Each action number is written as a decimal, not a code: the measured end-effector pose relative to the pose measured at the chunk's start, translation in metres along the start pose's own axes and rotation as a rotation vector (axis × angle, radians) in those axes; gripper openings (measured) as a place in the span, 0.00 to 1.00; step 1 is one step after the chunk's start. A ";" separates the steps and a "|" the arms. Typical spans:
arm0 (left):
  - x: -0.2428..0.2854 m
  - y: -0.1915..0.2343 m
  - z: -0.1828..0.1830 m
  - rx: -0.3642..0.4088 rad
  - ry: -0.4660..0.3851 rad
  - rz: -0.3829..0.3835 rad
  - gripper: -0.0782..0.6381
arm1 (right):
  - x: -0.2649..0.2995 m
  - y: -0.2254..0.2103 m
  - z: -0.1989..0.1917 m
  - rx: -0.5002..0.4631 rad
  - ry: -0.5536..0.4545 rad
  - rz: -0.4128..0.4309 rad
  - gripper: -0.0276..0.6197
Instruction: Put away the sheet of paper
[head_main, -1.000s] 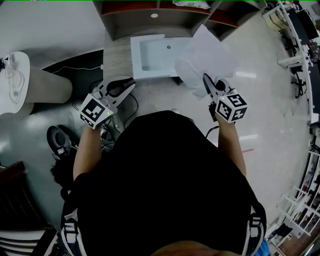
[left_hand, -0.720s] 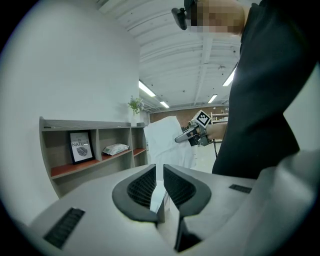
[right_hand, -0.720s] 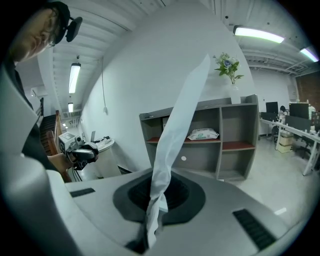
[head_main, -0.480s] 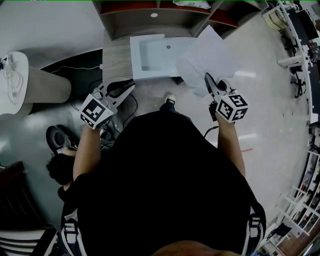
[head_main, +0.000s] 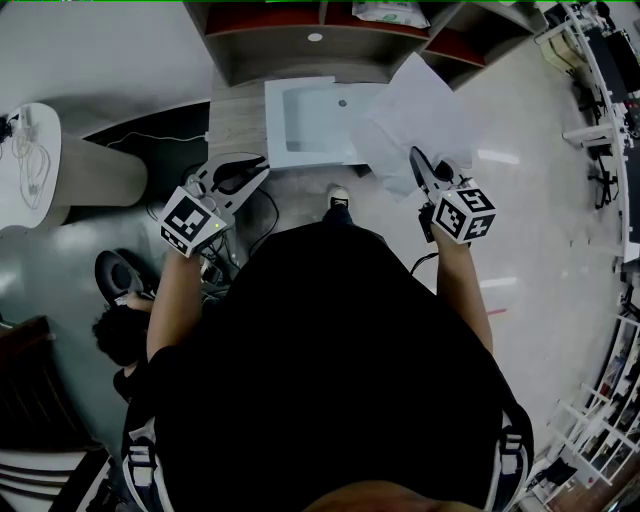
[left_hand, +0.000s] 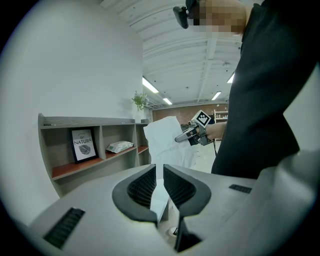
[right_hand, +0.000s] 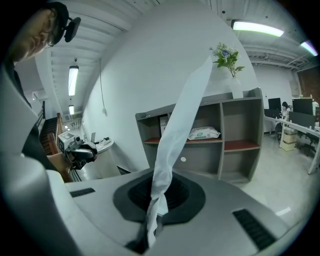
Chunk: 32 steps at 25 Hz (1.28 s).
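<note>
Right gripper (head_main: 414, 158): fingers clamped on sheet of paper (head_main: 420, 100).
Left gripper (head_main: 260, 164): fingers narrowly apart, empty.
Upper centre: white tray (head_main: 300, 115), shelf (head_main: 270, 45) behind.

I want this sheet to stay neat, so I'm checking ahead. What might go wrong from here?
The right gripper is shut on one bunched edge of the sheet of paper. The rest hangs loose, so it may crease more, tear or slip out. The left gripper is empty and gives no support. Cables lie on the floor by the person's feet, a possible snag when stepping toward the white tray.
</note>
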<state>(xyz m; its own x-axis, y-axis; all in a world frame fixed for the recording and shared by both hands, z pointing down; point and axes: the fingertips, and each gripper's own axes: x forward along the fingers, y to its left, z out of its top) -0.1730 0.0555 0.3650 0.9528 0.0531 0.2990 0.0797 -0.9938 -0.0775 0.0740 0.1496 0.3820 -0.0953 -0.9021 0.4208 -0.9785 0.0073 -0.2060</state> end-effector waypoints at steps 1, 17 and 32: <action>0.003 0.003 0.001 -0.002 0.000 0.002 0.20 | 0.004 -0.004 0.001 -0.001 0.002 0.003 0.06; 0.053 0.037 0.000 -0.038 0.028 0.032 0.19 | 0.042 -0.054 0.003 0.013 0.061 0.050 0.06; 0.087 0.062 -0.003 -0.079 0.050 0.063 0.19 | 0.073 -0.088 0.005 0.013 0.124 0.099 0.06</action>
<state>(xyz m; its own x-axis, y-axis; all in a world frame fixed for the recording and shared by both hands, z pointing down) -0.0856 -0.0018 0.3894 0.9392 -0.0131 0.3432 -0.0054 -0.9997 -0.0233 0.1540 0.0812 0.4260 -0.2135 -0.8373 0.5034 -0.9608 0.0868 -0.2632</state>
